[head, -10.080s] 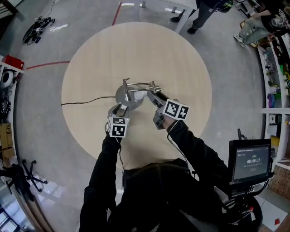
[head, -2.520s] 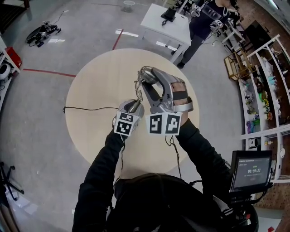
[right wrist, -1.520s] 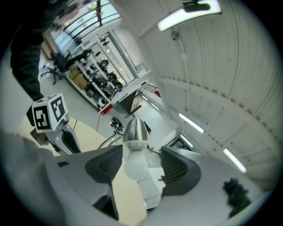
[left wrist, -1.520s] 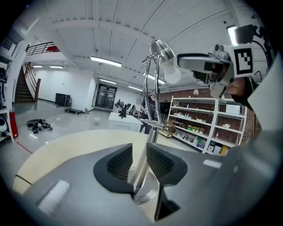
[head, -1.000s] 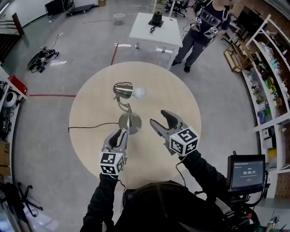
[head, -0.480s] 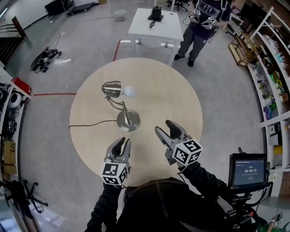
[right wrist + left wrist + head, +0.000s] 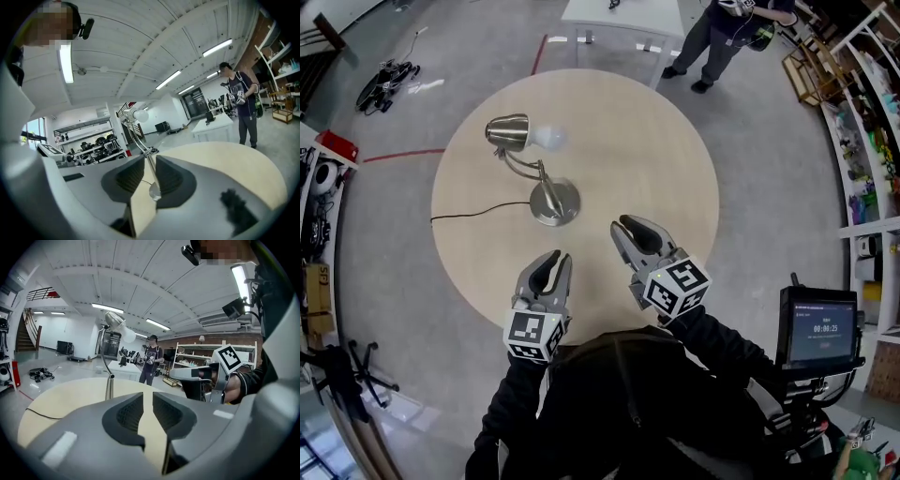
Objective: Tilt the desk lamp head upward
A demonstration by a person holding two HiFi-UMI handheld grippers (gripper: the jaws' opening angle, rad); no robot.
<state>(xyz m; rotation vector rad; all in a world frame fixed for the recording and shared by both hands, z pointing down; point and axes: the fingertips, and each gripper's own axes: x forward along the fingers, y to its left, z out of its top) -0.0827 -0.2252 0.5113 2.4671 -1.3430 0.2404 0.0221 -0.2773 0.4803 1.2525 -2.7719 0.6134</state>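
The silver desk lamp (image 7: 555,202) stands on the round wooden table (image 7: 675,141), left of centre. Its shade (image 7: 508,132) is raised on the bent arm, with the white bulb (image 7: 547,139) pointing right. Both grippers hover near the table's front edge, apart from the lamp. On my left gripper (image 7: 553,261) the jaws are closing, with a narrow gap and nothing between them. My right gripper (image 7: 636,230) is also closing its jaws on nothing. In the left gripper view the lamp (image 7: 114,320) rises far beyond the left gripper (image 7: 147,404). Through the gap of the right gripper (image 7: 149,171) I see the lamp's base (image 7: 155,191).
The lamp's black cord (image 7: 478,213) runs left off the table. A person (image 7: 727,28) stands beyond the table beside a white desk (image 7: 623,11). A monitor on a stand (image 7: 820,328) is at my right, and shelves (image 7: 872,159) line the right wall.
Both grippers have drawn back from the lamp toward the table's front edge. The right jaws have narrowed a lot and the left ones slightly. The lamp stands free with its head raised.
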